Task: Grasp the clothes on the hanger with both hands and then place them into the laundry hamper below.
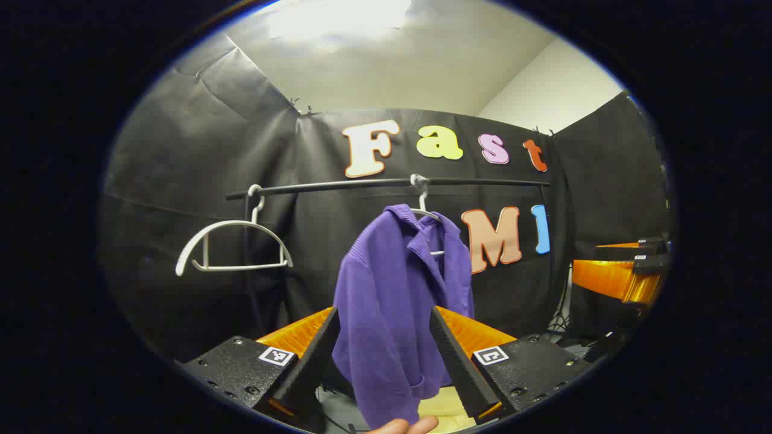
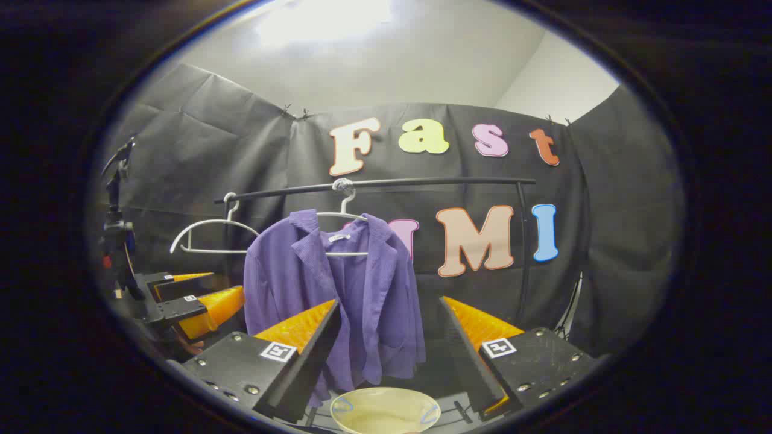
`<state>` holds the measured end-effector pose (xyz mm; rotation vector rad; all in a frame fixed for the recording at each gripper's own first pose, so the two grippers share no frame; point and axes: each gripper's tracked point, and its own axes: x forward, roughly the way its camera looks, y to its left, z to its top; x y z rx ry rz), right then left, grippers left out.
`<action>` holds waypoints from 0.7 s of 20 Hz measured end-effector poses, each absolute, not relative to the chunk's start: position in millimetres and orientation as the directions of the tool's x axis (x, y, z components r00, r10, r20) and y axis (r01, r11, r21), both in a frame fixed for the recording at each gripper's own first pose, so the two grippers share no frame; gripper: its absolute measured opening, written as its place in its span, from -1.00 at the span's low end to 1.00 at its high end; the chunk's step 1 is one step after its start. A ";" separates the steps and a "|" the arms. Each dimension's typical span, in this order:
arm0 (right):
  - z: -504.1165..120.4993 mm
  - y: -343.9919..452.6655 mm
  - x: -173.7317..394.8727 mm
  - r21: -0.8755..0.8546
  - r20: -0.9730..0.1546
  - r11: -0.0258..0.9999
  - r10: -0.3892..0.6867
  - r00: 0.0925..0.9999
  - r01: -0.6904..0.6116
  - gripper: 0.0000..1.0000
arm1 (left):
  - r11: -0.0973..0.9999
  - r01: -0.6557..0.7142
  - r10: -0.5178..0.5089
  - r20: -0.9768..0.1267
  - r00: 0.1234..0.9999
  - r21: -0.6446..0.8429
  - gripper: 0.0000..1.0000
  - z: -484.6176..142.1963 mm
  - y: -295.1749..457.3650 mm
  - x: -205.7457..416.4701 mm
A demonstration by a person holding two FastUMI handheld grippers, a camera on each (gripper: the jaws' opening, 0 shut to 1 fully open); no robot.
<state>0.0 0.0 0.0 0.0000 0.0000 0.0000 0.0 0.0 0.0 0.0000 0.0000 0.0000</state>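
The purple jacket hangs on its hanger at twelve o'clock, above the hamper. Both grippers are wide open, reaching. Next they should close on the jacket.

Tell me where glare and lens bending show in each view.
Left gripper view: the ceiling is blown out white, and the rail bows. Right gripper view: the same glare overhead, the purple jacket evenly lit and sharp, the wall edges curved.

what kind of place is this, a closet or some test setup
Most likely a staged recording booth, not a closet: black cloth walls, a bare clothes rail holding one purple jacket and a spare white hanger, with a hamper below.
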 end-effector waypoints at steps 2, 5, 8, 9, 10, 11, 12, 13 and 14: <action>-4.8 -2.9 0.2 -0.022 -0.003 1.000 0.000 1.000 0.000 0.92 | 1.000 0.011 -0.011 -0.008 1.000 -0.008 0.86 -2.3 -6.9 0.5; -6.6 -2.6 2.1 -0.038 0.000 0.999 0.009 1.000 -0.009 0.86 | 1.000 0.016 -0.016 -0.003 1.000 -0.006 0.93 -0.9 -13.3 0.4; -9.9 -4.7 3.6 -0.052 0.001 0.999 0.016 1.000 -0.016 0.86 | 1.000 0.027 -0.027 -0.003 1.000 -0.015 0.93 -0.1 -20.8 -1.0; -11.0 -6.0 4.9 -0.052 -0.001 0.998 0.019 1.000 -0.019 0.86 | 0.999 0.032 -0.032 0.000 0.999 -0.016 0.93 0.8 -22.9 -1.4; -12.3 -5.9 4.8 -0.050 -0.003 0.998 0.023 1.000 -0.023 0.93 | 0.999 0.037 -0.037 0.001 0.999 -0.016 0.93 2.7 -25.5 -1.2; -12.6 -6.1 5.2 -0.048 -0.002 0.999 0.024 1.000 -0.024 0.87 | 0.999 0.039 -0.039 0.000 0.999 -0.014 0.93 2.2 -27.9 -1.2; -12.3 -7.6 5.8 -0.043 0.000 0.999 0.025 1.000 -0.025 0.86 | 0.999 0.040 -0.040 0.002 0.999 -0.011 0.92 2.6 -30.1 -1.5; -12.2 -7.5 7.6 -0.039 0.003 0.999 0.030 1.000 -0.030 0.86 | 0.999 0.038 -0.038 0.006 0.999 -0.011 0.93 3.2 -32.0 -1.1; -14.3 -8.0 10.7 -0.034 0.001 0.999 0.035 0.999 -0.034 0.92 | 0.999 0.044 -0.044 0.007 0.999 -0.010 0.93 3.0 -35.8 -1.5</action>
